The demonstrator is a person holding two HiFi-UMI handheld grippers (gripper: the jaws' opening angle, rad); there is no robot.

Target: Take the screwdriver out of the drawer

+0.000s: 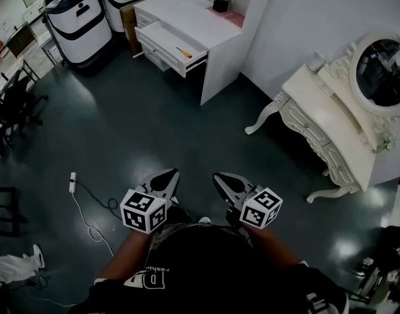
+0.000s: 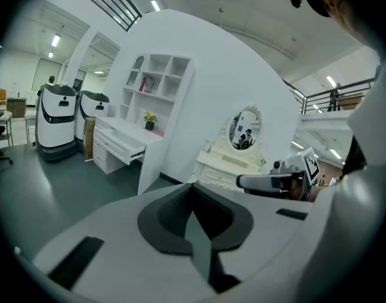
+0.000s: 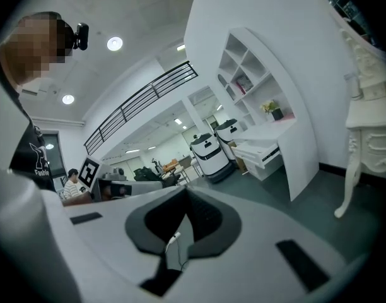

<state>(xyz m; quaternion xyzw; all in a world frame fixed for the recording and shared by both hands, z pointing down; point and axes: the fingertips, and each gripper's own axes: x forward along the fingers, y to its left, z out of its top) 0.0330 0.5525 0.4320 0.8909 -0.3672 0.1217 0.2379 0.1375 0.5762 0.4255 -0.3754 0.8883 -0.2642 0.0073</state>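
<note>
The small screwdriver with an orange handle (image 1: 183,52) lies in the open white drawer (image 1: 162,42) of the white desk (image 1: 195,18). That is near the top of the head view, a bit left of the middle. It is well apart from both claws. The left gripper (image 1: 168,176) and the right gripper (image 1: 221,178) are side by side at the bottom middle, over the dark green floor (image 1: 141,123). Each claw is pinched together at the tips and has nothing in it. At the right stands a fancy white table with an oval mirror (image 1: 317,87). A white plug strip with a cable (image 1: 73,182) lies on the floor at the lower left.
</note>
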